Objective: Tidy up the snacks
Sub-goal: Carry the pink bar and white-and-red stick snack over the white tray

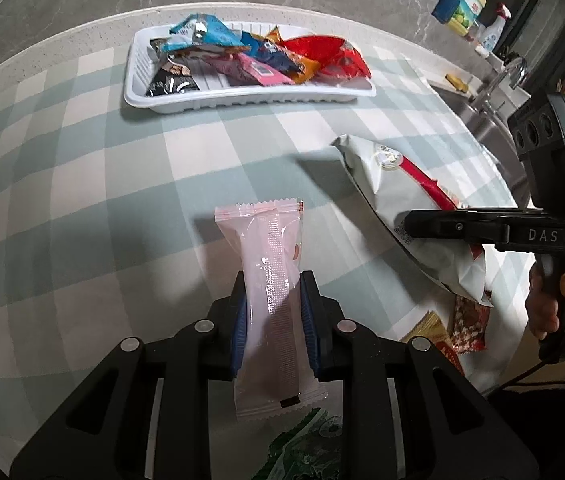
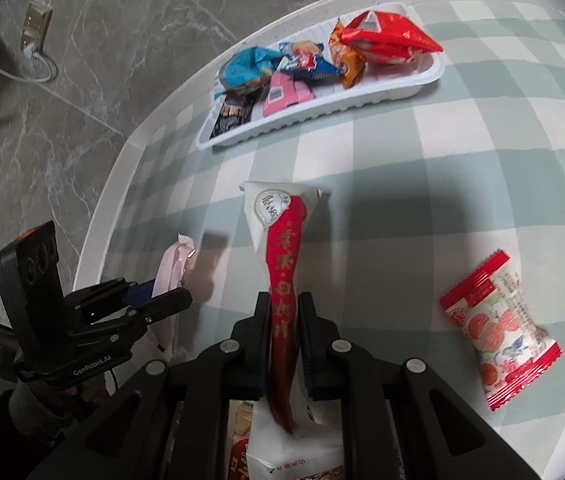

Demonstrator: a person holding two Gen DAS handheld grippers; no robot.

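Pink wrapper pinched in my left claw | white-and-red bag clamped in my right claw | tray ahead of both, several snacks already in | red-and-white packet loose to the right, more wrappers beneath the claws | judged partway done

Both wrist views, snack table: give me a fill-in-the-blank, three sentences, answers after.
1. The left gripper is shut on a pale ____ plastic snack packet.
2. The right gripper is shut on a white snack bag with a ____ stripe.
3. The white plastic tray of mixed snacks rests on a ____-patterned tablecloth.

Missing words: pink; red; checked
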